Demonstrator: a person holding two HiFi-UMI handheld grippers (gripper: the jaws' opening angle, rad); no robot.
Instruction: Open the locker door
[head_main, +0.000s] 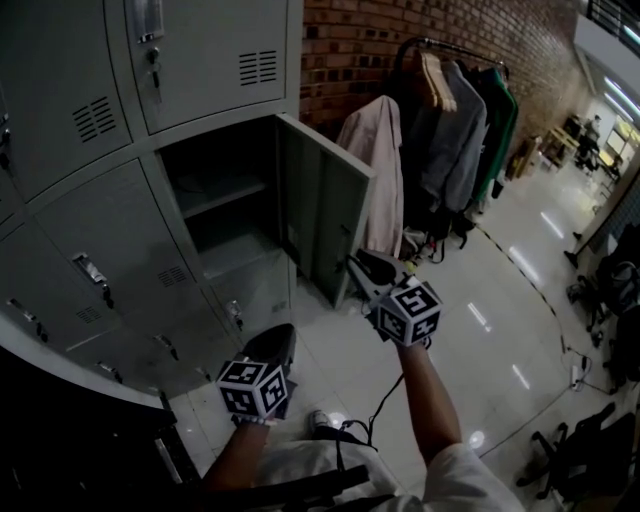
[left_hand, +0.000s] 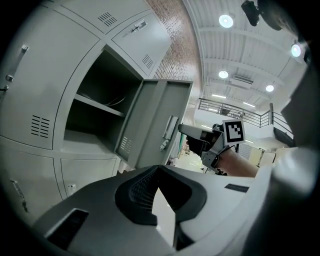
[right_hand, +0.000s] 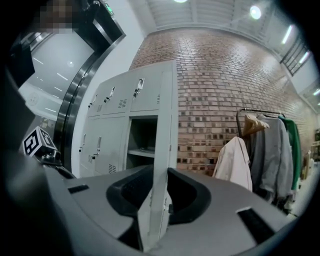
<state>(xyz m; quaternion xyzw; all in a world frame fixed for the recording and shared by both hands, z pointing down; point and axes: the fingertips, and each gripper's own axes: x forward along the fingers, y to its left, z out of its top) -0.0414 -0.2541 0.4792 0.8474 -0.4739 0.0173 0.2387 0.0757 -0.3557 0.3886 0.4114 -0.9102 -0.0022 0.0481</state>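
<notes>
The grey locker door (head_main: 325, 215) stands swung out from its open compartment (head_main: 215, 200), which holds one shelf. My right gripper (head_main: 358, 268) is at the door's free edge. In the right gripper view that edge (right_hand: 162, 150) runs upright between the jaws of the right gripper (right_hand: 159, 172), and both pads press on it. The left gripper view shows the door (left_hand: 160, 125) with its handle (left_hand: 169, 131) and the right gripper (left_hand: 192, 132) beside it. My left gripper (head_main: 275, 340) hangs lower, near the bottom lockers, apart from the door. Its jaws (left_hand: 159, 170) meet at the tips with nothing between them.
Closed lockers (head_main: 90, 260) fill the bank to the left, above and below the open one. A brick wall (head_main: 360, 40) and a clothes rack (head_main: 450, 110) with jackets stand right of the door. A cable (head_main: 385, 410) lies on the pale floor, and dark chairs (head_main: 610, 300) are at the far right.
</notes>
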